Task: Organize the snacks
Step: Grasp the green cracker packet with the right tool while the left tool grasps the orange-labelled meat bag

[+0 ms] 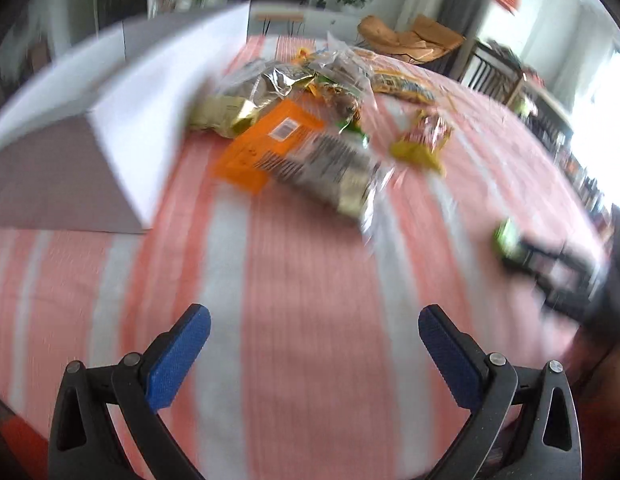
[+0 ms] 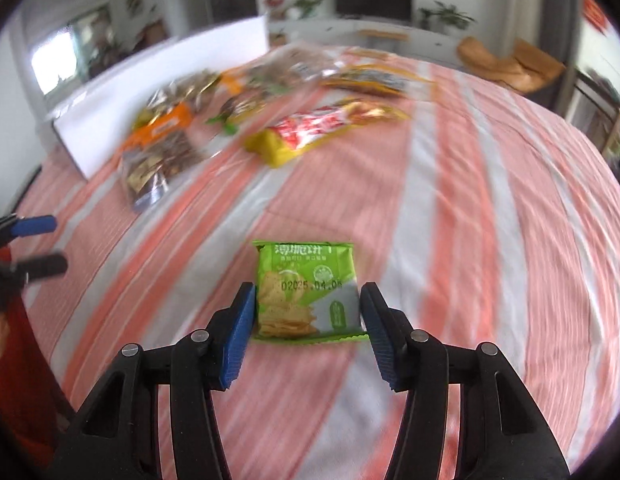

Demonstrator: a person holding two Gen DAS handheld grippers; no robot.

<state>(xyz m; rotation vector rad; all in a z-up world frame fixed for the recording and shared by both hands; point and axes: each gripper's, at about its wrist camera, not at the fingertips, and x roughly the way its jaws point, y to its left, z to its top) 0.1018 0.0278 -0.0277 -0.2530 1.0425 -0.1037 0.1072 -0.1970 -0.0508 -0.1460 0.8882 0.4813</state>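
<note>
A small green cracker packet (image 2: 300, 276) sits between the blue pads of my right gripper (image 2: 308, 294), which is shut on it just above the pink and white striped cloth (image 2: 449, 220). The packet looks sharp while the cloth around it is blurred. My left gripper (image 1: 313, 316) is open over the cloth with nothing between its fingers. It also shows at the left edge of the right wrist view, where the left gripper (image 2: 46, 242) is open too. Farther off lies a pile of snack bags: an orange packet (image 1: 270, 140), a clear bag of dark snacks (image 1: 341, 176) and a yellow and red bag (image 2: 321, 128).
A white box (image 1: 150, 120) stands along the left side of the cloth beside the pile. A brown chair (image 1: 413, 40) and a dark shelf (image 1: 509, 72) are beyond the far edge. A person's red sleeve (image 2: 18, 360) is at the lower left.
</note>
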